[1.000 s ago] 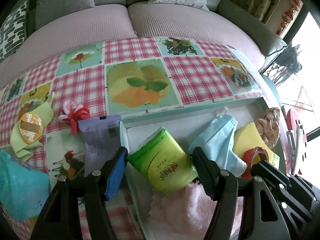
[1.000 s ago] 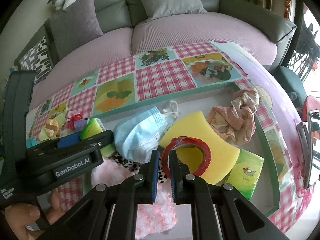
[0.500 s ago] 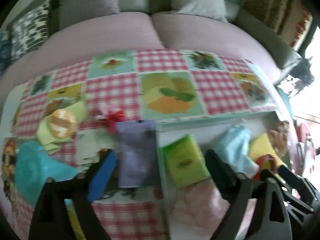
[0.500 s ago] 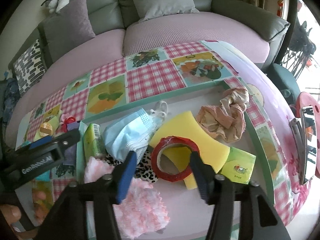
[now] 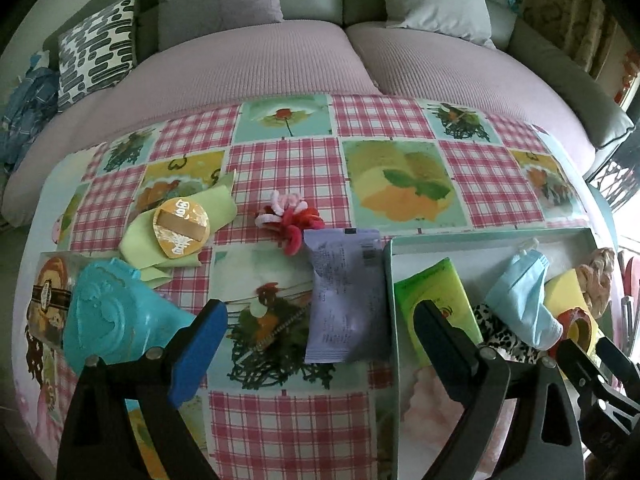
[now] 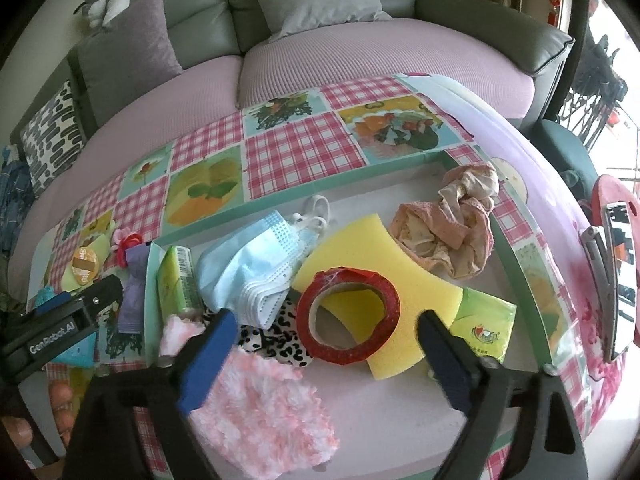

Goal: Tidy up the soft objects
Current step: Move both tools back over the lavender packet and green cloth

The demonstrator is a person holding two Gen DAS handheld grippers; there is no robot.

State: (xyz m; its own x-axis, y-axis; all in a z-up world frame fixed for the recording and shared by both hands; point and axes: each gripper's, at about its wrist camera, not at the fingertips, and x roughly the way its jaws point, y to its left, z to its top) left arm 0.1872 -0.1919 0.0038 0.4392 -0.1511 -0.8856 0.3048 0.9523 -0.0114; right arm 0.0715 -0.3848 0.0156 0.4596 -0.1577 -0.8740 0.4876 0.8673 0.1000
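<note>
**Soft things gathered in a shallow tray, a few left outside**

Behind everything, a pink-covered sofa (image 5: 280, 64); in front, a checked, fruit-printed tabletop (image 5: 280, 168) carrying a pale green tray (image 6: 520, 256). Inside the tray: blue face mask (image 6: 256, 264), yellow sponge (image 6: 360, 240) with a red tape roll (image 6: 348, 316) lying on it, crumpled pink cloth (image 6: 452, 232) toward the far right corner, green tissue pack (image 6: 486, 328) near the right wall, another green pack (image 6: 178, 280) against the left wall, fluffy pink cloth (image 6: 256, 408) and a leopard-print piece (image 6: 276, 340) at the near side. Just left of the tray: purple packet (image 5: 344, 296). Farther left of the tray: red-and-pink flower (image 5: 292, 220), light green cloth (image 5: 180, 224) under a gold round tag (image 5: 182, 228), teal plastic piece (image 5: 116, 320).

Right gripper (image 6: 324, 356) over the tray, jaws opening, spread on either side of the tape roll without pressing it. Left gripper (image 5: 320, 340) over the tabletop at the tray's left wall, jaws spread wide, purple packet between them, untouched.
</note>
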